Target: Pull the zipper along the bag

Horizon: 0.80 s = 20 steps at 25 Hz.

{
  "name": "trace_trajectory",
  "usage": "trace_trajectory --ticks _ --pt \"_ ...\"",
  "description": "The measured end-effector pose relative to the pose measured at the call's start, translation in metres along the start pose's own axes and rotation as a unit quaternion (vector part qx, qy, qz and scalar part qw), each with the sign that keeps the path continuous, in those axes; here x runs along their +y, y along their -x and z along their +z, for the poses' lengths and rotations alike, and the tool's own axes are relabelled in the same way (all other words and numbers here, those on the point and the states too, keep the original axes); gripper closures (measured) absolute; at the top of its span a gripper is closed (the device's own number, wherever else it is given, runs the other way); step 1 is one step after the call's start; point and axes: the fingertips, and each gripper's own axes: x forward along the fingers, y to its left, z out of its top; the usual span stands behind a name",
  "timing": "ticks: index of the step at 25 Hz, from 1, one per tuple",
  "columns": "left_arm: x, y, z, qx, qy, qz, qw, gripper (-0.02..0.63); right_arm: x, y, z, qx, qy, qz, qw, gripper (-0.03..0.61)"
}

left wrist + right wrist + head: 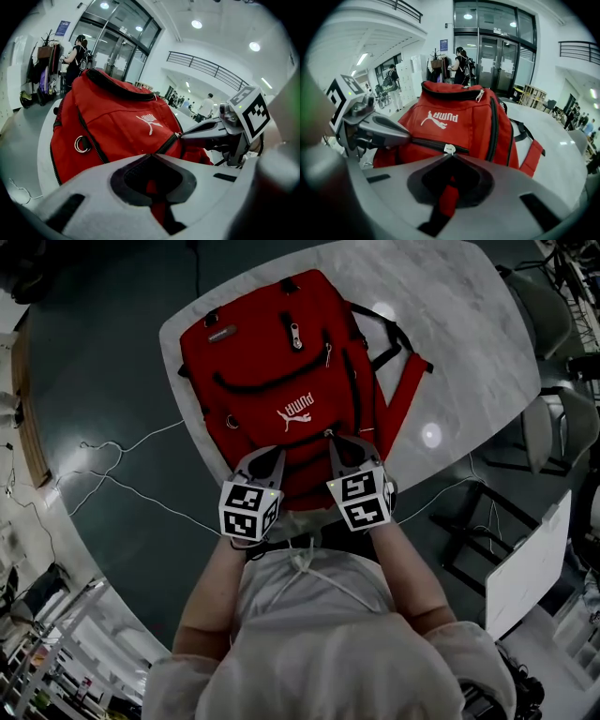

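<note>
Steadily: your right gripper (pixel 450 156) is pinched shut on the zipper pull (pixel 449 149) at the near end of the backpack (pixel 272 352); draw it along the track while your left gripper (pixel 149 156), clamped on the fabric, anchors.

Head view dim, underexposed; two lamp reflections glare on desk (pixel 469 343). Gripper views brighter, lit by ceiling lamps (pixel 197 23). Strong fisheye bending, black corners, near foreground soft and out of focus

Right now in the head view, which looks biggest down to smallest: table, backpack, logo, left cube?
1. table
2. backpack
3. left cube, though it sits nearest the camera, which enlarges it
4. logo
</note>
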Motion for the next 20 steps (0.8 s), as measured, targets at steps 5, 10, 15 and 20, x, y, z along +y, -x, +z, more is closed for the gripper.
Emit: trace_trajectory --ticks 5,10,15,20 --pt "-0.001 -0.001 0.001 -0.001 -0.007 0.006 1.0000 0.595 -0.019 0.000 -0.005 0.005 -0.007 -0.004 1.000 0.552" --pt "-0.003 -0.002 0.001 0.004 -0.034 0.008 0.9994 0.595 -0.030 -0.003 -0.012 0.010 -0.019 0.000 1.000 0.552" --pt "-0.002 -0.003 0.001 0.001 -0.038 0.024 0.9990 0.595 -0.031 -0.011 -0.018 0.008 -0.063 0.025 0.998 0.552" --pt "0.000 -0.002 0.000 -0.005 -0.025 0.039 0.9989 0.595 -0.025 -0.011 -0.015 -0.001 -0.059 0.016 0.998 0.551"
